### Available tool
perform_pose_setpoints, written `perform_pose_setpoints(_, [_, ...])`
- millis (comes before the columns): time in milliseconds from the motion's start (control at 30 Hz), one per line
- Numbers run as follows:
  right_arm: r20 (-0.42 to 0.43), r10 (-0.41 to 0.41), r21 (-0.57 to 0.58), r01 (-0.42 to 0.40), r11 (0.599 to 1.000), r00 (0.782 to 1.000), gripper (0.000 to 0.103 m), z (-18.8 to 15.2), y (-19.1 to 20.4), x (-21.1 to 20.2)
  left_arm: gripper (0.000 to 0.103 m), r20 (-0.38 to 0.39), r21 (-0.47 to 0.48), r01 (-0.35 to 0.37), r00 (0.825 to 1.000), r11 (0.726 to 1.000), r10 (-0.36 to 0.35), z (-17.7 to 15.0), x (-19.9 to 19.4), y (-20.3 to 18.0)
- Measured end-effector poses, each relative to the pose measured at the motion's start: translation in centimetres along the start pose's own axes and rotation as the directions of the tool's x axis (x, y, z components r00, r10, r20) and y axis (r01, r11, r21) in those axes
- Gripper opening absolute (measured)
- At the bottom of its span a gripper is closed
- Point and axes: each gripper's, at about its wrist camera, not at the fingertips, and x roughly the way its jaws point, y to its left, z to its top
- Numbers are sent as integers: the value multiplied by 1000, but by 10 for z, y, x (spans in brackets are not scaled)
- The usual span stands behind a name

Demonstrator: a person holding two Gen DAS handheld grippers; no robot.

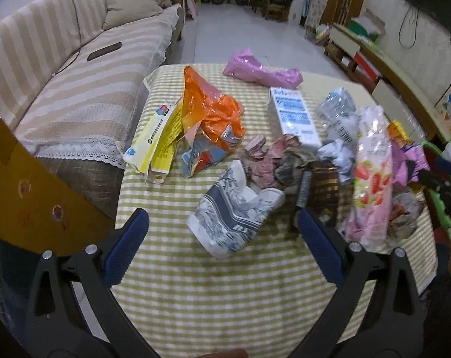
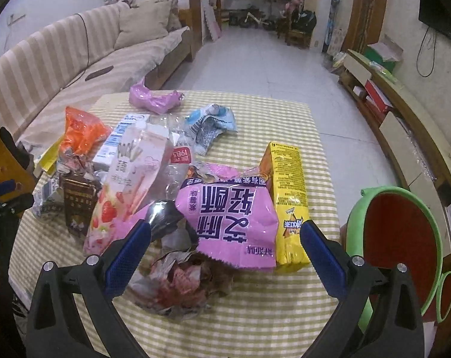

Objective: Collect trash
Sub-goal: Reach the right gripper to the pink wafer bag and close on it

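Note:
Trash is strewn over a table with a green-and-white checked cloth (image 1: 225, 298). In the left wrist view, a crushed grey-and-white paper cup (image 1: 234, 211) lies between and just ahead of the blue fingertips of my open left gripper (image 1: 224, 222). Behind it are an orange bag (image 1: 210, 110), a yellow wrapper (image 1: 156, 140) and a white carton (image 1: 294, 113). In the right wrist view, my open right gripper (image 2: 225, 232) hovers over a purple snack bag (image 2: 231, 217) and a crumpled wrapper (image 2: 180, 280). A yellow carton (image 2: 288, 203) lies beside the bag.
A green bin with a red inside (image 2: 401, 238) stands right of the table. A cardboard box (image 1: 25, 197) sits at the left. A striped sofa (image 1: 76, 68) runs along the left side. A pink strawberry bag (image 2: 127, 185) and a purple bag (image 1: 261, 71) also lie on the cloth.

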Motion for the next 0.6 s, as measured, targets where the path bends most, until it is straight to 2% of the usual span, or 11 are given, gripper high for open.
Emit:
perform_pose_setpoints(200, [-46,-13,-31,12,999,999,96,6,0,21,98,-29,103,-76,996,992,79,0,21,-7])
perform_pose_setpoints(300, [-44,-6,-55,4,998,999,96,8,4,26,98,-32,113,-82,996,990,87,1,28,-5])
perform_pose_setpoints(367, [-50,-2,-64,-2,998,999,92,9,5,30,98,-39,112,-78,996,991,83,1,33,-3])
perform_pose_setpoints(467, [-65,0,-78,-5,997,998,79,10,7,36,97,-44,119,-78,996,990,83,0,38,-4])
perform_pose_setpoints(500, [-73,1,-81,-7,997,997,74,11,7,38,94,-46,120,-72,996,990,78,0,39,-3])
perform_pose_setpoints(533, [-72,-3,-84,-3,996,997,73,11,8,39,93,-48,119,-68,996,991,74,-1,40,-3])
perform_pose_setpoints(567, [-67,-3,-85,-3,996,998,72,12,9,39,89,-49,120,-67,996,990,74,-1,41,-4])
perform_pose_setpoints(600, [-62,-9,-90,4,996,998,67,12,9,39,81,-49,122,-70,996,990,77,-2,42,-4])
